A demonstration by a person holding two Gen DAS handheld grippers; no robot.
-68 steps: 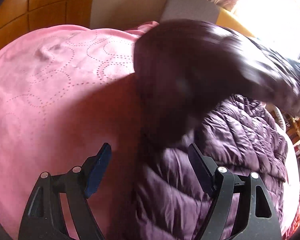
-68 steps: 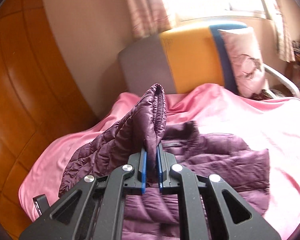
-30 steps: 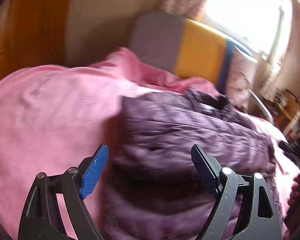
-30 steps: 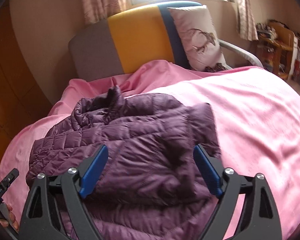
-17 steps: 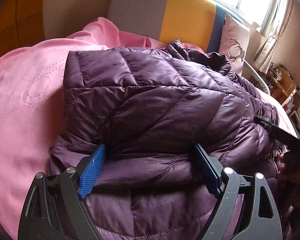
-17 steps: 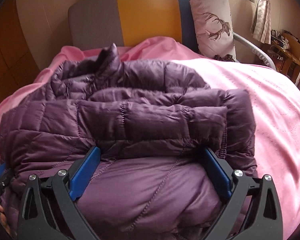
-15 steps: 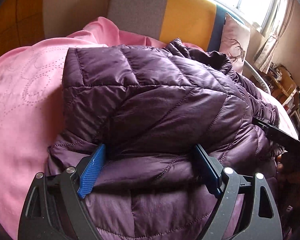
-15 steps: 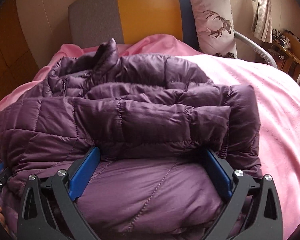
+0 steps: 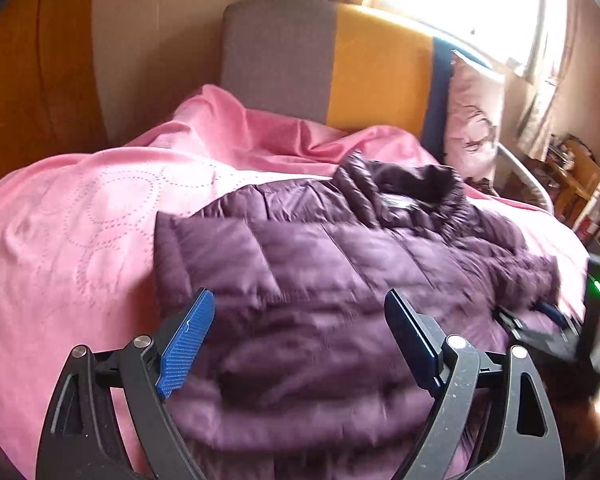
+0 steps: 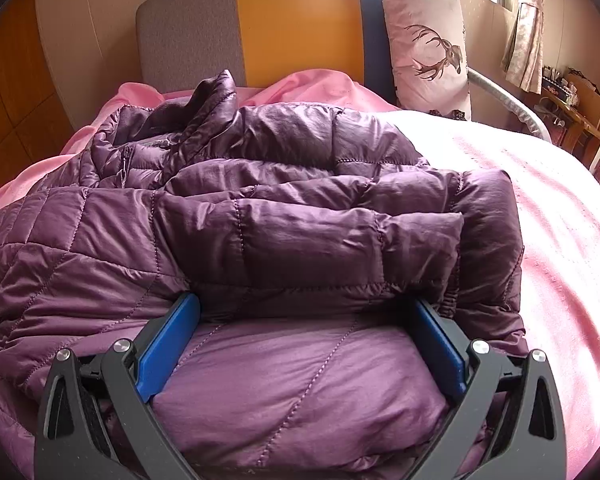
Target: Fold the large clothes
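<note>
Pink bedspread (image 9: 84, 240) covers the bed; dotted ring pattern stitched into its left part. Wood panelling on the far left wall.

Purple quilted jacket (image 10: 284, 216) lies on the bedspread, roughly mid-bed, with pink cloth showing on its left, its right and beyond it. Collar (image 10: 212, 100) stands up at the far end, toward the headboard. A sleeve (image 10: 340, 240) is laid across the body of the jacket, its cuff ending toward the right edge.

My left gripper (image 9: 300, 340) sits over the near left part of the jacket, fingers spread wide, blue pad (image 9: 186, 344) showing on the left finger. Nothing is clamped. The quilted fabric lies below and between the fingers; this view is blurred, so I cannot tell whether the tips touch it.

My right gripper (image 10: 304, 344) is low on the near edge of the jacket, jaws spread as wide as they go, having just been opening. Folded sleeve and jacket body bulge up between the two blue pads (image 10: 166, 352), and both tips are tucked under the sleeve's near edge. The pads face the fabric but do not pinch it.

Far end: headboard (image 10: 300, 20) in grey, orange and dark blue bands. To its right, a pale pillow (image 10: 424, 44) with a deer print leans upright. Curtain (image 10: 524, 40) and window on the far right, cluttered wooden furniture below them.
</note>
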